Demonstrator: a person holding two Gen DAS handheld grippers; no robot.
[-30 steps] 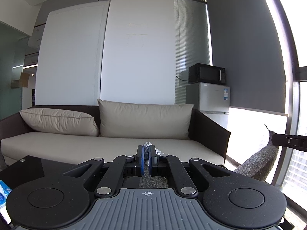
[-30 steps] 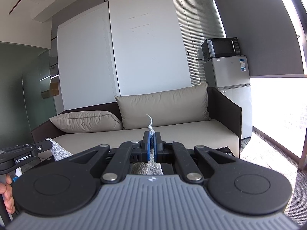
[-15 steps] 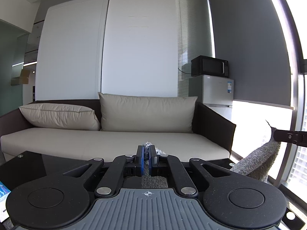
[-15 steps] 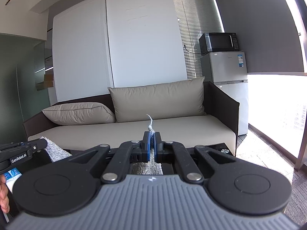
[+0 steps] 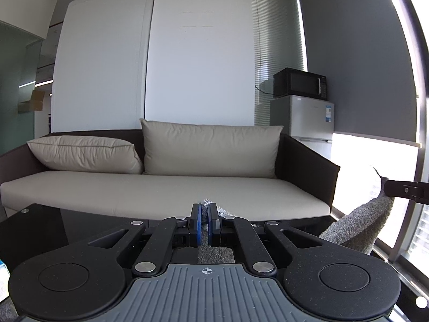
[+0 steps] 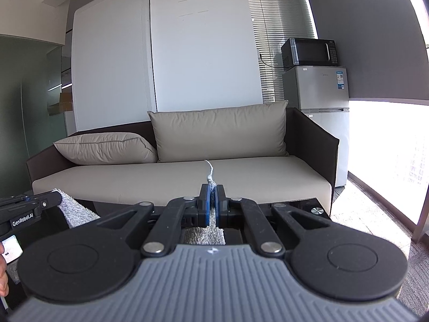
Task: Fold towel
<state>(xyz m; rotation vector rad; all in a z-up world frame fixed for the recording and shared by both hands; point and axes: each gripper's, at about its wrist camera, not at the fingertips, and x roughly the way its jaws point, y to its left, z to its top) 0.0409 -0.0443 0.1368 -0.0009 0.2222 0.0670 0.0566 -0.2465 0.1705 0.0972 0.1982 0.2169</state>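
Observation:
A grey fluffy towel (image 5: 359, 228) hangs between both grippers above a black glass table (image 5: 40, 230). My left gripper (image 5: 204, 209) is shut on one corner, with grey pile showing between its blue pads. My right gripper (image 6: 211, 191) is shut on the other corner, and a loose thread sticks up from the pinch. In the right wrist view the towel (image 6: 75, 210) droops from the other gripper at far left. In the left wrist view it sags from the other gripper's tip at far right. Most of the towel hangs below and is hidden by the gripper bodies.
A beige sofa (image 5: 161, 187) with two cushions stands just beyond the table. A small fridge (image 6: 319, 99) with a microwave (image 6: 308, 52) on it stands at the right by a bright window. A person's fingers (image 6: 3, 276) show at the left edge.
Both grippers have moved forward toward the sofa and sunk lower, still pinching the towel corners. The table's far edge and the sofa seat now sit closer in both views.

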